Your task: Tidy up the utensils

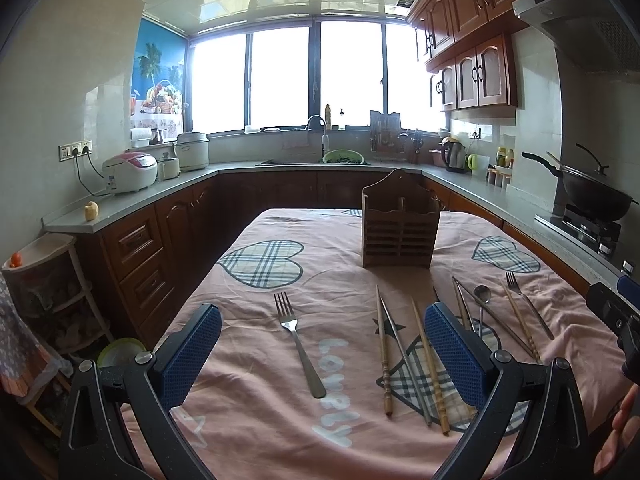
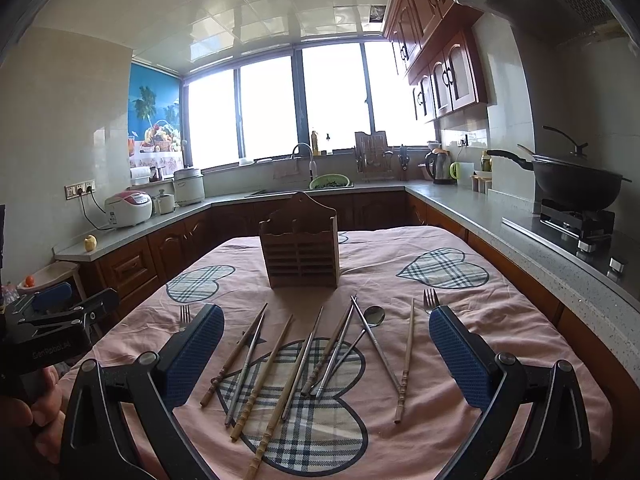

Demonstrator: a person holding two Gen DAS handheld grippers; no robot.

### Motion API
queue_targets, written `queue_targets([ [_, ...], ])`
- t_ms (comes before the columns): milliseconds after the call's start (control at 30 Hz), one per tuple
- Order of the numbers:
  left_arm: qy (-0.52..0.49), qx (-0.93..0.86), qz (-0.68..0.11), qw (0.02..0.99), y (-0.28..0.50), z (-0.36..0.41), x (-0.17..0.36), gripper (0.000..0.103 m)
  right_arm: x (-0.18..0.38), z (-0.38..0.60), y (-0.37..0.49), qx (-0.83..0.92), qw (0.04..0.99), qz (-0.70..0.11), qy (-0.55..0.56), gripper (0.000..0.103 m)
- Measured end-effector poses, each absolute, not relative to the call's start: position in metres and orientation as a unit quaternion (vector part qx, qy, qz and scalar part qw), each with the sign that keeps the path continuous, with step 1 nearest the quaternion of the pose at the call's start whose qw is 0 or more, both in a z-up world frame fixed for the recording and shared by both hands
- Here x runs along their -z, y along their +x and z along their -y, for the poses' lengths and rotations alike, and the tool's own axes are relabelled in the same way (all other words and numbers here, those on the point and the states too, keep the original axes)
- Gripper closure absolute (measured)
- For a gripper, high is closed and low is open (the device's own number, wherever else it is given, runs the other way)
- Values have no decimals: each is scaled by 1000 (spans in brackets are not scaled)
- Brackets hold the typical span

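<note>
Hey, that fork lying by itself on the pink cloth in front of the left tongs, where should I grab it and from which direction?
Grip the fork by its narrow handle, just below the tines, coming straight down from above with the left tongs. It lies flat, tines pointing away toward the wooden holder, well clear of the chopsticks, so the open fingers should straddle the handle crosswise.

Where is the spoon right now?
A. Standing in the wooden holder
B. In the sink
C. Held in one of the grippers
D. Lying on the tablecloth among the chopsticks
D: the spoon lies flat on the tablecloth among the chopsticks, in front of the holder, and both the left gripper and the right gripper are open and hold nothing.
</note>
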State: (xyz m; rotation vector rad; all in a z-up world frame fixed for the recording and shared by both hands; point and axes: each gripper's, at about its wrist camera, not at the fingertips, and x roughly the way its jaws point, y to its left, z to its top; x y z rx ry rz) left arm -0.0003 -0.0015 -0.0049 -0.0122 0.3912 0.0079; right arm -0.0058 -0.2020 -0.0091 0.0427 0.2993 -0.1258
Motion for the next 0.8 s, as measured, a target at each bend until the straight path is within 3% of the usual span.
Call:
queue_targets([
  [800, -7, -3, -197, 980, 1, 0, 6, 1, 12, 199, -5, 59, 986, -152, 20, 0],
])
